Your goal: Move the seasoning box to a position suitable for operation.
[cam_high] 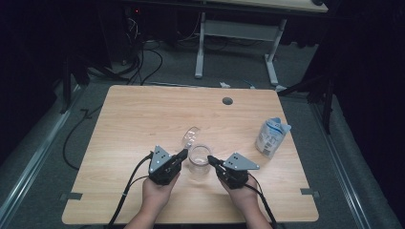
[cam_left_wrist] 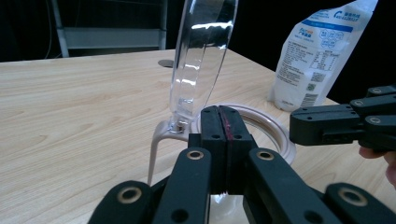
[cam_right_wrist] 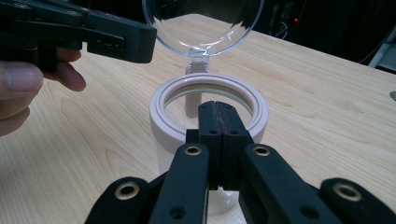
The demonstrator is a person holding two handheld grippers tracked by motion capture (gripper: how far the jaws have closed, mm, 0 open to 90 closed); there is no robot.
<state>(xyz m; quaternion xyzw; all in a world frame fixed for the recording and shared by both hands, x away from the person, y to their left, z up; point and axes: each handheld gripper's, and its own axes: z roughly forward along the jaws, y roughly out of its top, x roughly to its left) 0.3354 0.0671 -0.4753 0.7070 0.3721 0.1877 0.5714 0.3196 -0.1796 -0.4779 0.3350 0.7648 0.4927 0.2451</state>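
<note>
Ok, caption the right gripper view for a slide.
Right gripper, its jaws pressed together, at the rim of an open clear jar with its hinged lid raised.

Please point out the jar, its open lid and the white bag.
jar [cam_right_wrist: 161, 114]: right gripper view, pale rim.
lid [cam_right_wrist: 205, 28]: right gripper view, clear dome.
bag [cam_high: 271, 136]: high view, front face.

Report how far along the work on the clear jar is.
Done: the clear hinged lid stands open above the clear jar with a pale pink rim. In hand: the left claw and right claw, both shut, flank it. Left, probably: filling from the white and blue pouch.
</note>
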